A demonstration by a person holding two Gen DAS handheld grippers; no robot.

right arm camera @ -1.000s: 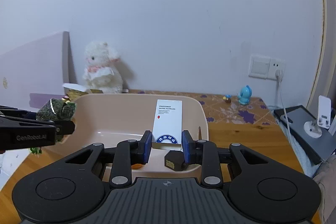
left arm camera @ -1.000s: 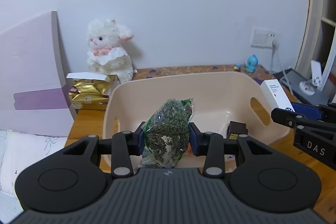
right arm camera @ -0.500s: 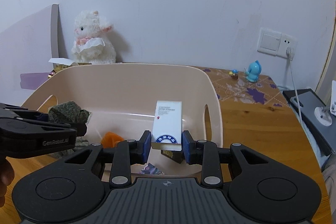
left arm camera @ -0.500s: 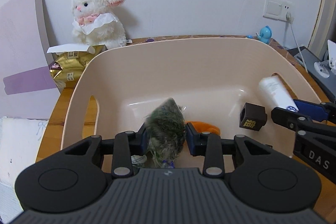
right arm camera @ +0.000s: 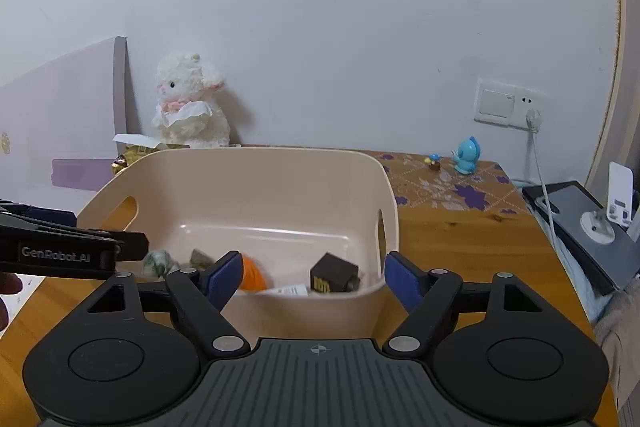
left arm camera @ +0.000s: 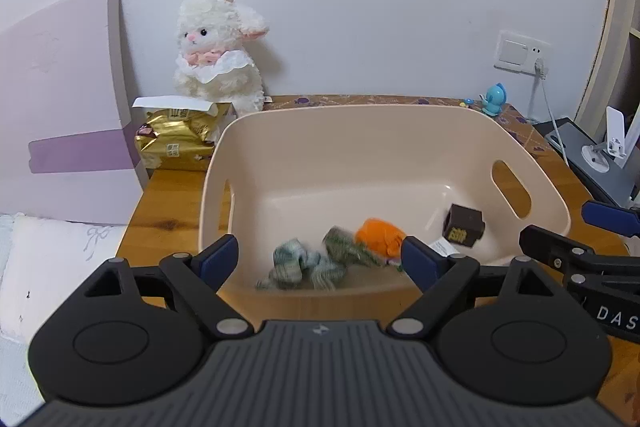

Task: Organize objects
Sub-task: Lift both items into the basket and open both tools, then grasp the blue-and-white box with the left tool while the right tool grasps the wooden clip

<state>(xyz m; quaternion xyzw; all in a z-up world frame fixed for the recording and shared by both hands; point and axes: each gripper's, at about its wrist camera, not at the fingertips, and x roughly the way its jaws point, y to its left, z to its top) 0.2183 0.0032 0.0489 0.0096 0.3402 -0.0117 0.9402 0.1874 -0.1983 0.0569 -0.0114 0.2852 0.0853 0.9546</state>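
Beige plastic forms the basket (left arm camera: 552, 199) that stands on the wooden desk (left arm camera: 168, 203), with a handle slot cut in each end wall. On its floor lie several things. A green packet (left arm camera: 316, 263), blurred in the left wrist view, sits near the front wall at about 7 o'clock of the floor. Just beside it, toward 5 o'clock, is an orange piece (left arm camera: 378, 235). A dark brown cube (left arm camera: 464, 230) rests near the right end at 4 o'clock, and a white box (right arm camera: 290, 290) lies flat between the orange piece and the cube, only its edge showing.

Both tools hang in front of the basket's near wall. The left hand-held gripper (left arm camera: 320, 259) has its blue-padded jaws spread wide with nothing between them, and the right hand-held gripper (right arm camera: 314, 275) is likewise spread wide and empty. From the right wrist view the left tool reaches in from 9 o'clock.

Behind the basket, at 11 o'clock, a white plush lamb (left arm camera: 218, 59) leans on the wall above a gold packet (left arm camera: 172, 143). A small blue figurine (right arm camera: 466, 155) stands at 1 o'clock, below a wall socket (right arm camera: 506, 103).
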